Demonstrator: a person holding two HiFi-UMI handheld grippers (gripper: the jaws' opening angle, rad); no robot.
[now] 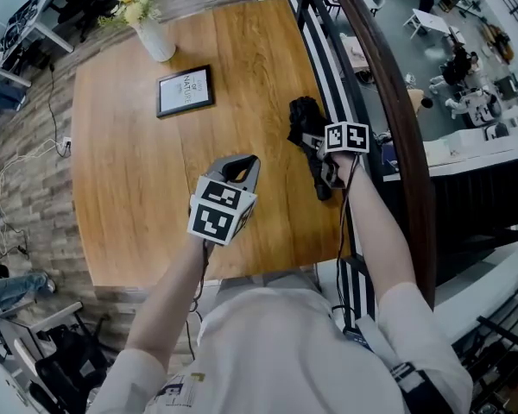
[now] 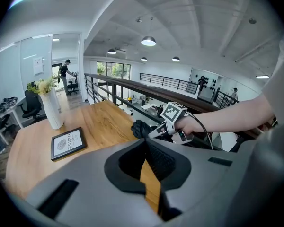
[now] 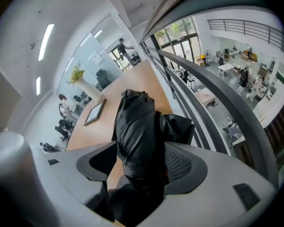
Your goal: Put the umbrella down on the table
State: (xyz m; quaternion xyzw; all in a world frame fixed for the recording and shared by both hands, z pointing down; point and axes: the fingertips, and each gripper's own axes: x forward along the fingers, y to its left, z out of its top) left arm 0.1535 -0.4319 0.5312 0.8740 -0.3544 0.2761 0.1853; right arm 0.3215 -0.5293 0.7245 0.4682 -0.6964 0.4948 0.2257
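A black folded umbrella (image 1: pixel 306 128) lies on the wooden table (image 1: pixel 138 171) near its right edge. My right gripper (image 1: pixel 314 150) sits around its near end. In the right gripper view the umbrella (image 3: pixel 137 126) fills the space between the jaws of the right gripper (image 3: pixel 139 148). A strip of table shows between the left pad and the fabric, so the jaws stand open around it. My left gripper (image 1: pixel 242 167) hovers over the table's middle front, apart from the umbrella. It is shut and holds nothing. From the left gripper (image 2: pixel 144 143) view the umbrella (image 2: pixel 139 128) shows ahead.
A framed picture (image 1: pixel 184 90) lies flat at the table's far middle, and a white vase of flowers (image 1: pixel 154 34) stands behind it. A dark curved handrail (image 1: pixel 388 102) runs close along the table's right edge, with a drop to a lower floor beyond it.
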